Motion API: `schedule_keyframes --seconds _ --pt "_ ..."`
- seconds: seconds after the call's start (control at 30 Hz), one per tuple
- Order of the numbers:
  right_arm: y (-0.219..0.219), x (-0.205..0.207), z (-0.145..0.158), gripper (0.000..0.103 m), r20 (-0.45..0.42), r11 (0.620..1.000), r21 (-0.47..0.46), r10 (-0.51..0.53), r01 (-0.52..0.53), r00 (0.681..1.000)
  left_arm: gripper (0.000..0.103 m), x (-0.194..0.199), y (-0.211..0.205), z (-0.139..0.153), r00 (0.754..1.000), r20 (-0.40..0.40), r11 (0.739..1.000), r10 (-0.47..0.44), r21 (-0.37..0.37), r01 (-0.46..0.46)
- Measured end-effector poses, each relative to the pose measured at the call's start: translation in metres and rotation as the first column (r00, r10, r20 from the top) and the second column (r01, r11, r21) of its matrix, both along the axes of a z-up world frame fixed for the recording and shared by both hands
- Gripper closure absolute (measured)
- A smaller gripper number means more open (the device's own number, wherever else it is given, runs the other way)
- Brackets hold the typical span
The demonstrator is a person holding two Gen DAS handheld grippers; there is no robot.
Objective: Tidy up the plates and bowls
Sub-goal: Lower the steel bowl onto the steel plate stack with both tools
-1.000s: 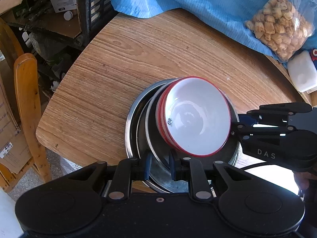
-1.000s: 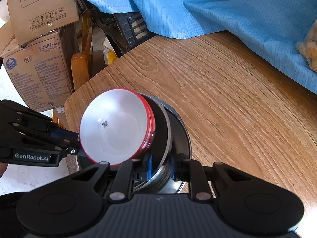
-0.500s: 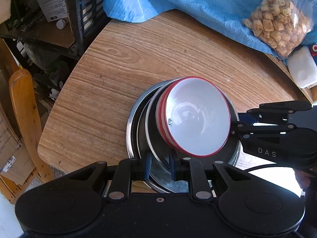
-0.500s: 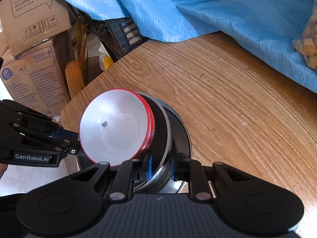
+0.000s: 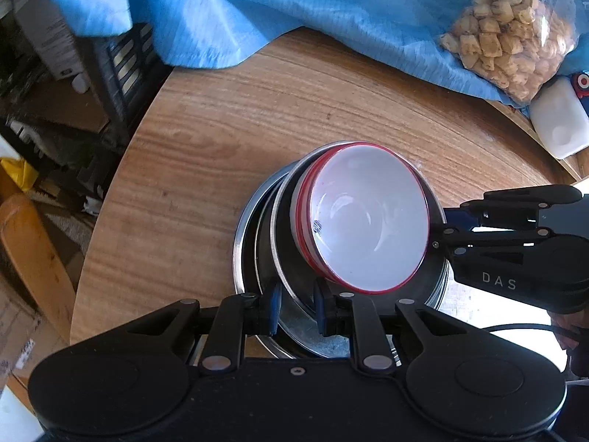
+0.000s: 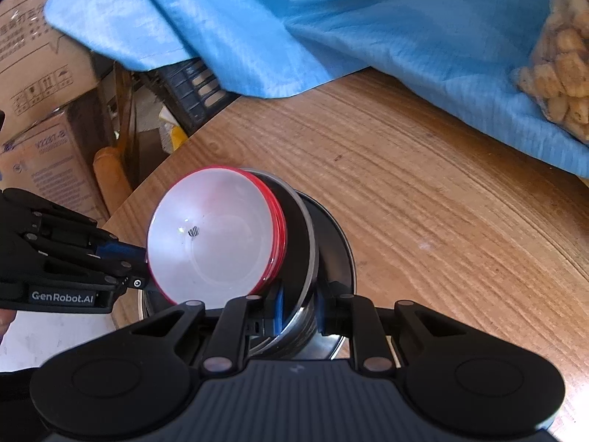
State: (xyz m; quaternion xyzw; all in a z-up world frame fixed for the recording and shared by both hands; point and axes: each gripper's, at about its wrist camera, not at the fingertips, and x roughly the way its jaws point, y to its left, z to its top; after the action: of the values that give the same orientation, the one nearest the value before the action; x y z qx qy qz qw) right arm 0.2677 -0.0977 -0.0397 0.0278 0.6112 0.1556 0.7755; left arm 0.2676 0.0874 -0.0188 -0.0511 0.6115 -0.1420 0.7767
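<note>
A stack of red-rimmed white bowls [image 5: 364, 221] sits nested in steel bowls [image 5: 283, 258] on a steel plate [image 5: 243, 243]. The stack is held above the round wooden table [image 5: 221, 140]. My left gripper [image 5: 297, 304] is shut on the near rim of the steel bowls. My right gripper [image 6: 299, 307] is shut on the opposite rim and shows at the right of the left wrist view [image 5: 515, 228]. The white bowls [image 6: 213, 235] and steel bowls [image 6: 305, 243] also show in the right wrist view, with the left gripper [image 6: 73, 258] at the left.
A blue cloth [image 5: 294, 11] covers the table's far side, with a bag of snacks [image 5: 511, 29] and a white container [image 5: 559, 121] on the right. Cardboard boxes [image 6: 36, 73], a black crate [image 6: 195, 88] and a wooden chair [image 5: 33, 258] stand off the table's left edge.
Both grippers have carried the stack further over the table, toward the blue cloth. The grips have not changed.
</note>
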Motion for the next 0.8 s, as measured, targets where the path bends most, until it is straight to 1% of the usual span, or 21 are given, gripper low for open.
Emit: schedule_keyframes --seconds 0.23,0.53,0.8 --pt "-0.012 0.009 -0.002 0.084 0.005 0.998 0.001 -0.06 0.06 0.998 0.083 0.021 -0.008 0.0 0.999 0.007 0.999 -0.041 -0.005 0.042" --pt "-0.03 0.012 -0.002 0.084 0.012 0.988 -0.025 -0.155 0.155 0.988 0.085 0.047 -0.022 -0.002 0.997 0.03 0.997 -0.076 -0.02 0.077" --pt "-0.036 0.005 0.0 0.081 0.004 0.978 -0.029 -0.205 0.205 0.979 0.087 0.052 -0.027 -0.003 0.995 0.036 0.995 -0.09 -0.034 0.092"
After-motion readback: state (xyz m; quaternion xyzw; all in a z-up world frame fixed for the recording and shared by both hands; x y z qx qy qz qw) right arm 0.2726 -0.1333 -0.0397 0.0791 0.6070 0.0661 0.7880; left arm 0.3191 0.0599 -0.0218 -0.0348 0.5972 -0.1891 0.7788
